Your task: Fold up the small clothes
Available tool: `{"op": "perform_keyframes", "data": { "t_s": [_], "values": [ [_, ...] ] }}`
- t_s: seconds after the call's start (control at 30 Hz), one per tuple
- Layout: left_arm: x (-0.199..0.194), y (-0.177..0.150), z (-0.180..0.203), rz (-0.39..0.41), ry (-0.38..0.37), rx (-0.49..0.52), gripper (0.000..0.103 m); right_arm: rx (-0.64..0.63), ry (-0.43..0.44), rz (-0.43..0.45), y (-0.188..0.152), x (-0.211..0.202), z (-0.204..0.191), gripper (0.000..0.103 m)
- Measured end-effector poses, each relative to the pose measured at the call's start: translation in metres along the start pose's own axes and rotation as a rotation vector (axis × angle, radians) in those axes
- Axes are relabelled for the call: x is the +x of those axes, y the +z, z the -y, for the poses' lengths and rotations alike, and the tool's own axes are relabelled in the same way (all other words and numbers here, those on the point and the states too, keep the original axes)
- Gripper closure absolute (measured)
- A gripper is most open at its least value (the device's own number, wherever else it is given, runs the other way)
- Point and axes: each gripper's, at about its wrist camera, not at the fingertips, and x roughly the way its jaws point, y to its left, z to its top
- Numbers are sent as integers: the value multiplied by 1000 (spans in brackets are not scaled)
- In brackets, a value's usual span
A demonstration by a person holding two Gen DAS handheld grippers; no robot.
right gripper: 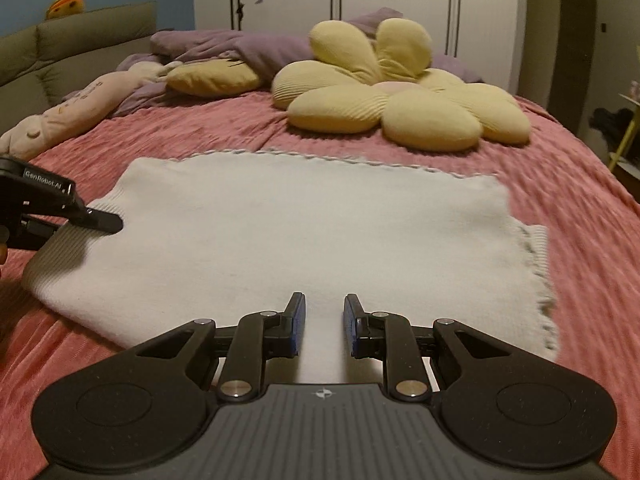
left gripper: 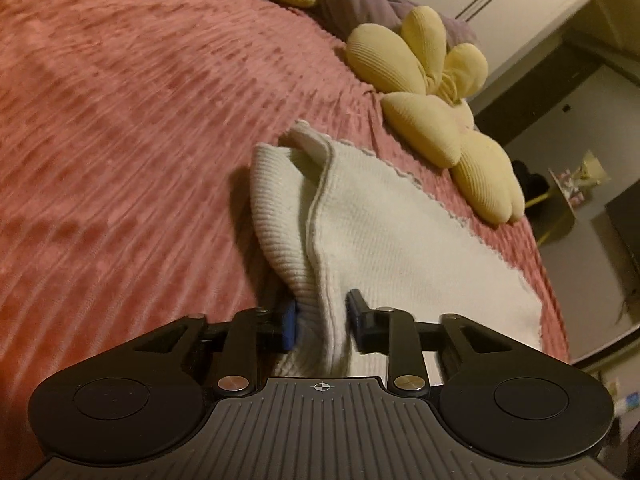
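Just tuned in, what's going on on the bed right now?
A white knit garment lies spread on the pink bedspread. The left gripper has the garment's ribbed left edge bunched between its fingers. The right gripper is open over the near edge, gripping nothing. A yellow flower cushion sits beyond.
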Motion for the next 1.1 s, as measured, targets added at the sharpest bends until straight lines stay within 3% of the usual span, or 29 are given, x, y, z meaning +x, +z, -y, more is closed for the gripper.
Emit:
{"op": "perform_keyframes", "data": {
  "t_s": [0.17, 0.27, 0.43, 0.6, 0.77, 0.93, 1.1],
  "values": [
    [6, 2, -5, -1, -28, -42, 62, -34, 2, 28, 0, 3, -17, 84],
    [8, 4, -7, -8, -34, -55, 72, -73, 2, 18, -3, 9, -26, 84],
    [2, 10, -5, -17, -37, -92, 79, -217, -32, -36, -6, 23, -42, 83],
    [-17, 24, 32, 0, -11, 2, 80, -32, 14, 15, 3, -9, -9, 77],
    [-22, 32, 106, 0, -35, 147, 80, 75, -65, 82, -8, -41, 30, 72],
    [13, 0, 186, -47, -45, 313, 79, 195, -127, 67, -16, -48, 69, 72],
    [77, -50, 210, -149, -6, 363, 60, 261, -144, 57, -26, -53, 90, 72]
  ]
}}
